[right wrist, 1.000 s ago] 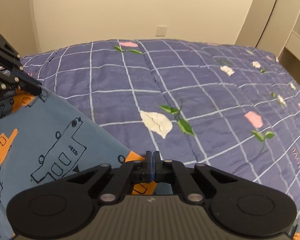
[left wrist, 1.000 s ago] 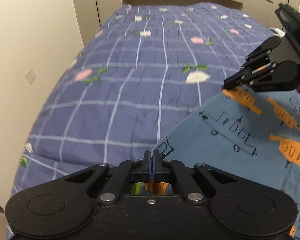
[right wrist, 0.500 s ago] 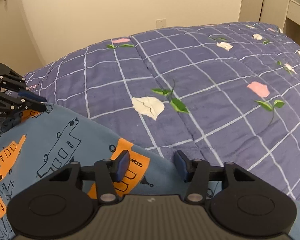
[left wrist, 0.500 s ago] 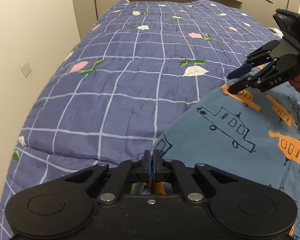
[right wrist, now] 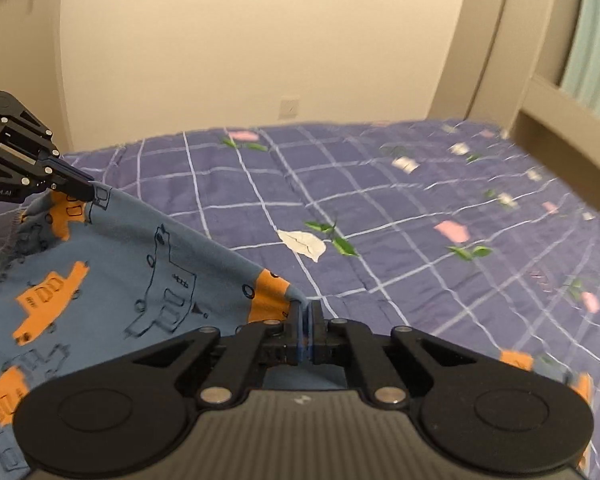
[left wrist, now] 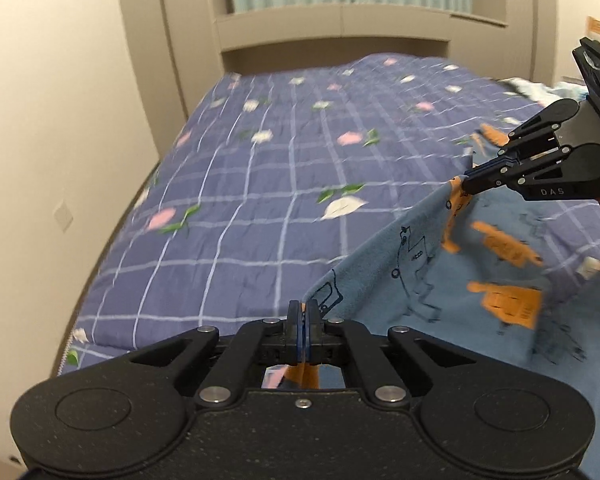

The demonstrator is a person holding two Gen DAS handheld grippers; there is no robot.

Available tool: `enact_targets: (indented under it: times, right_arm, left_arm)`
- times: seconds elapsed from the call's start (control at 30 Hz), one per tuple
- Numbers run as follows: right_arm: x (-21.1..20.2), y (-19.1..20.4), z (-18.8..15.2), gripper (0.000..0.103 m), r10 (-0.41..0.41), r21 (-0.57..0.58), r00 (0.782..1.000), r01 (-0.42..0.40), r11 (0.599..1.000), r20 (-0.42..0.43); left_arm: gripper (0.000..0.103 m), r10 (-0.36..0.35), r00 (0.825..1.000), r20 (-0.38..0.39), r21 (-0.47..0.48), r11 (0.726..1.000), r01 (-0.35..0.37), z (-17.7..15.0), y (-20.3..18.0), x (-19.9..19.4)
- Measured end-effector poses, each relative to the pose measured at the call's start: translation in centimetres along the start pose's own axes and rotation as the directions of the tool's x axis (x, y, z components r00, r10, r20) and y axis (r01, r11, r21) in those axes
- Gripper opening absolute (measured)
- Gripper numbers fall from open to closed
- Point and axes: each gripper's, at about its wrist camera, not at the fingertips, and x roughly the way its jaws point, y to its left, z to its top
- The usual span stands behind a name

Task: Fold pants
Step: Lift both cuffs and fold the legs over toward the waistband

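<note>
The pants are blue with orange and outlined vehicle prints, lying on the bed with one edge lifted. In the left wrist view my left gripper is shut on a corner of that edge. My right gripper pinches the far corner at the upper right. In the right wrist view the right gripper is shut on the pants, and the left gripper holds the other corner at the left. The edge hangs taut between both, above the bedspread.
The bed carries a purple checked bedspread with flower prints. A cream wall with a socket plate runs along its left side. A beige headboard shelf and green curtain stand at the far end.
The right gripper opened half a second ago, then shut again on the pants' corner. Both grippers have risen, lifting the pants' edge off the bedspread; the views now tilt further up.
</note>
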Motion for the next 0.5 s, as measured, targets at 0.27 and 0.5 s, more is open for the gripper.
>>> enact_targets:
  times: [0.27,0.5]
  right_arm:
    - [-8.3,4.2,-3.8,0.002,-0.099,-0.011,0.991,0.100,0.995,0.085]
    - [-11.8,7.9,-8.3,0.002,-0.139,0.008,0.987,0.139,0.990,0.076]
  left_arm:
    - [0.000,-0.055,0.997,0.052,0.110,0.993,0.049,-2.9,-5.1,-5.8]
    - [0.000,-0.102,0.995,0.011,0.181,0.979,0.098,-7.2,-9.3,-7.4]
